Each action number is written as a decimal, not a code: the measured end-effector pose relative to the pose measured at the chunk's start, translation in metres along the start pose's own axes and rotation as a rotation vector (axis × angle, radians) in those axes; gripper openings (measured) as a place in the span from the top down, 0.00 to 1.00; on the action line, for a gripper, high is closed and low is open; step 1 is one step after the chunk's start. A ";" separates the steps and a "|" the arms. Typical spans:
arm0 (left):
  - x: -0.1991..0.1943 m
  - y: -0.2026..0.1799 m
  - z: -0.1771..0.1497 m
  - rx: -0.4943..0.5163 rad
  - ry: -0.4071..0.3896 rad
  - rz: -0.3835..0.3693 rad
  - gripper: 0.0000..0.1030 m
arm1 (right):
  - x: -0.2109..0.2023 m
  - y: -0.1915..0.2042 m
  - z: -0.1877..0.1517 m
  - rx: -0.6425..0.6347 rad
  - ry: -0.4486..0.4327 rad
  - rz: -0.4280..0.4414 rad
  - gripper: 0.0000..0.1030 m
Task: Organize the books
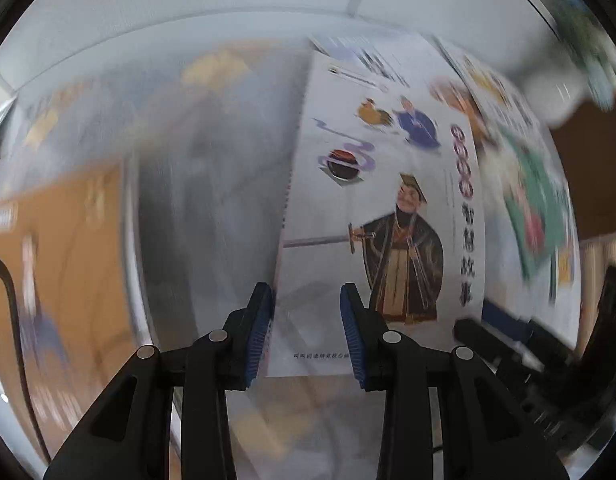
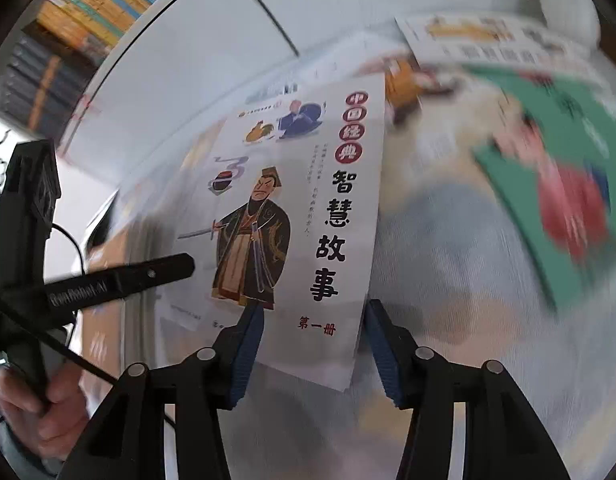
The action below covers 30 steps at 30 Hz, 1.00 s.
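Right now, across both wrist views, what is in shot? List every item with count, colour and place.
white book: one, white cover with robed swordsman, upright, centre of both views
green book: one, green with red figure, blurred, right of the white book
orange-print book: one, white with orange print, blurred, upper right
shelved books: a row, orange, blue and dark spines, upper left; count unclear
left gripper: black, blue pads, open, white book's edge between them
right gripper: black, blue pads, open, astride the white book's lower corner
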<state>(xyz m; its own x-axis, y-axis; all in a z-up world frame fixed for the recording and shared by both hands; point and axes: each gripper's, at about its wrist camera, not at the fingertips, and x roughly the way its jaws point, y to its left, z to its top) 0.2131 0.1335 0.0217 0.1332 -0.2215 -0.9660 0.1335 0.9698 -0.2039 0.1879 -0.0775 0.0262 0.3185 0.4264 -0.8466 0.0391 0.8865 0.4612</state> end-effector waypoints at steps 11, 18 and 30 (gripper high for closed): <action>-0.002 -0.070 -0.162 0.059 0.084 -0.166 0.70 | -0.074 -0.079 -0.114 0.035 0.067 0.053 0.48; -0.007 -0.058 -0.195 -0.085 0.094 -0.309 0.70 | -0.093 -0.094 -0.130 0.046 0.104 0.041 0.48; -0.014 -0.041 -0.224 -0.362 0.009 -0.360 0.58 | -0.081 -0.068 -0.144 -0.040 0.146 -0.056 0.35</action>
<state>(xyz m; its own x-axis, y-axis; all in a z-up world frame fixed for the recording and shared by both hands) -0.0142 0.1193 0.0081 0.1327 -0.5486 -0.8255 -0.1793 0.8058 -0.5643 0.0230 -0.1469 0.0251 0.1754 0.3952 -0.9017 0.0142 0.9148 0.4037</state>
